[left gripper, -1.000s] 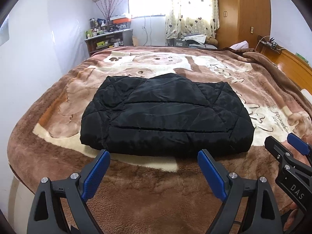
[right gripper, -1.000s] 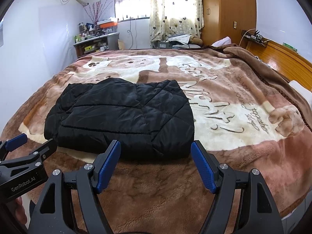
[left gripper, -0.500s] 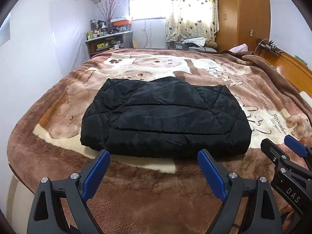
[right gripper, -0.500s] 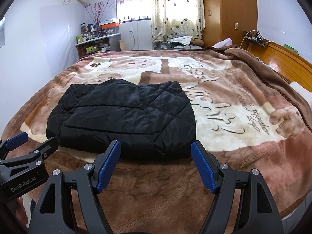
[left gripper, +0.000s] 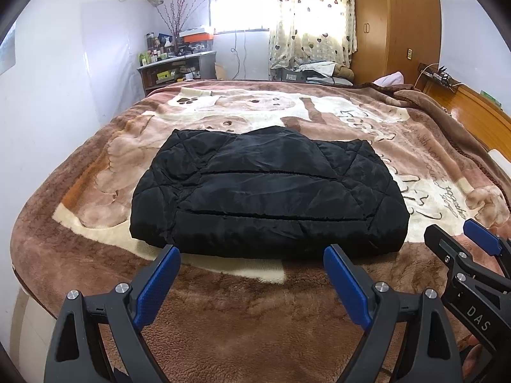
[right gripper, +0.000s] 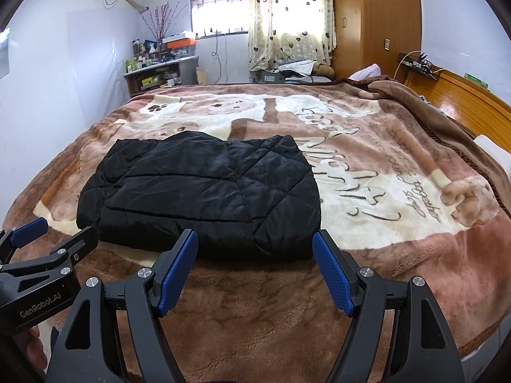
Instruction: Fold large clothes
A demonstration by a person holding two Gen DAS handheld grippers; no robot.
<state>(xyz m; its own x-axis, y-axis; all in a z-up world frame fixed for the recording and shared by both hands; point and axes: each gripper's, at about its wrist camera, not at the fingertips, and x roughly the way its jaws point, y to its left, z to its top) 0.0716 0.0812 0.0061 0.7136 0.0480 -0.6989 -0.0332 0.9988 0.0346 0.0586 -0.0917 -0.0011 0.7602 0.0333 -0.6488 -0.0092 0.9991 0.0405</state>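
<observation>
Both tongs released, empty: left tongs, right tongs. Jacket folded compact mid-frame on bed; task looks done.

Lettering on the grippers and the blanket

"GenRobot.AI" stands on the left gripper; "DAS" on the right gripper. The blanket carries cursive script, upside down from here, of which "together" and "sleep" can be read; the rest is unclear.

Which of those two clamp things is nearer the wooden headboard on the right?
Right. The right gripper is off the folded black jacket's near right corner, on the headboard side; the left gripper faces the jacket's middle, farther away.
</observation>
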